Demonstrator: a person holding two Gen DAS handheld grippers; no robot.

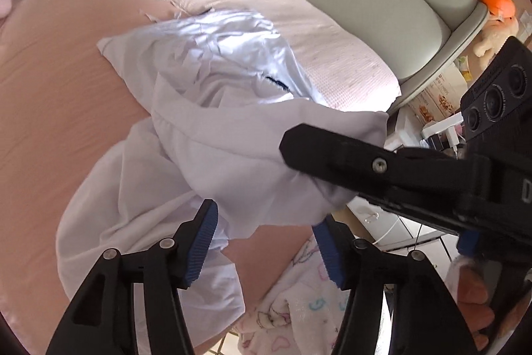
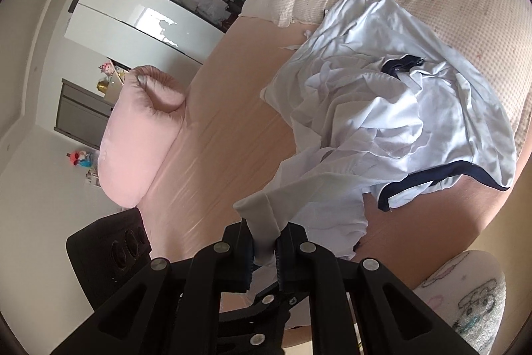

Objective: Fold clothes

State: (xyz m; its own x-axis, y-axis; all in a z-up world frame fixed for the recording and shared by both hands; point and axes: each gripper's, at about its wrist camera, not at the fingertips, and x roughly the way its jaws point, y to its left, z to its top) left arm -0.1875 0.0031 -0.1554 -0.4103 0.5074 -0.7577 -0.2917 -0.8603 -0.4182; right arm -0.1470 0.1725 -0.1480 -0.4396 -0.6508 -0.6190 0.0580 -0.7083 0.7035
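White cotton garment with navy trim lies crumpled on the peach bedsheet; one hem corner is lifted. Right gripper is clenched on that corner. Left gripper stands released, pads clear of the cloth (fabric hangs just ahead of them). Risk: with a one-sided hold the shirt may drag and bunch, or the thin pinch may slip.

No text can be read in either view; the black camera block to the upper right of the left gripper bears a line of small lettering too blurred to make out; the carton beside it shows print equally unreadable.
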